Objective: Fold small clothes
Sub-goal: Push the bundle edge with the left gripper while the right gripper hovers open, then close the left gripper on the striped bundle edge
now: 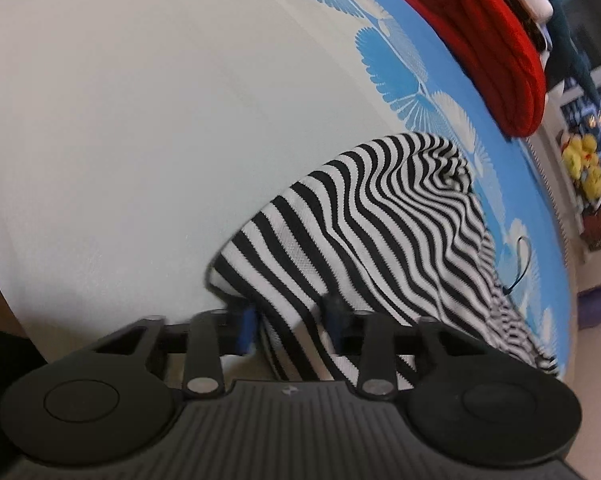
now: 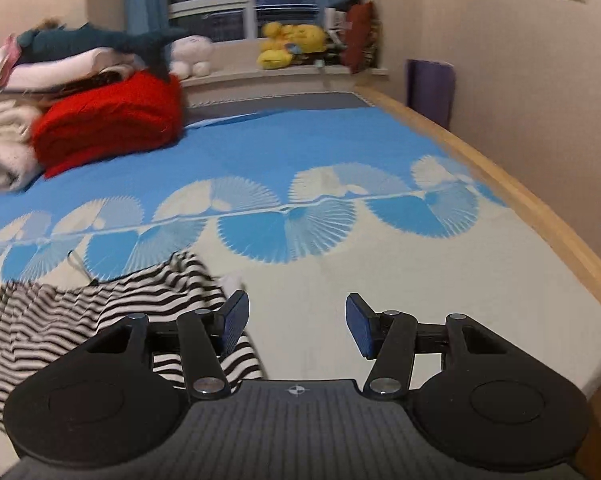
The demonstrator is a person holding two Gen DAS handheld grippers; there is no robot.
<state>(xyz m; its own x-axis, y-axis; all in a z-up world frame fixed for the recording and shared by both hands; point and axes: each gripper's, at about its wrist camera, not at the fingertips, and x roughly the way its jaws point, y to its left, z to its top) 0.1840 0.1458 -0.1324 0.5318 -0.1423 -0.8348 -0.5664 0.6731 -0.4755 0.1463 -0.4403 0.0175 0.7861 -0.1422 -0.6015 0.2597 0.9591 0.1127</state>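
- A bed (image 2: 440,264) is filling both views, its cover (image 1: 112,120) running cream near the grippers and blue farther off, with a band of fan shapes (image 2: 300,216) between the two colours.
- A wooden frame (image 2: 548,216) is edging the bed along the right side in the right wrist view.
- A pile of folded clothes is sitting at the far left of the bed, with a red knit (image 2: 112,120) lying in front of and below a white piece (image 2: 52,70) and a fluffy cream one (image 2: 0,148) beside it.
- A striped top (image 1: 380,232), black and white, is lying bunched on the cream part of the cover, its far end reaching the fan band; in the right wrist view the top (image 2: 80,320) is lying at lower left.
- A teal plush (image 2: 100,40) is resting on the pile.
- Yellow plush toys (image 2: 292,42) are sitting on the window sill beyond the bed.
- The left gripper (image 1: 290,320) is closing on a fold of the striped top, cloth bulging between its blue pads (image 1: 246,328), with the picture blurred there.
- The right gripper (image 2: 296,322) is hovering wide over bare cream cover, holding nothing, its left finger just at the top's edge.
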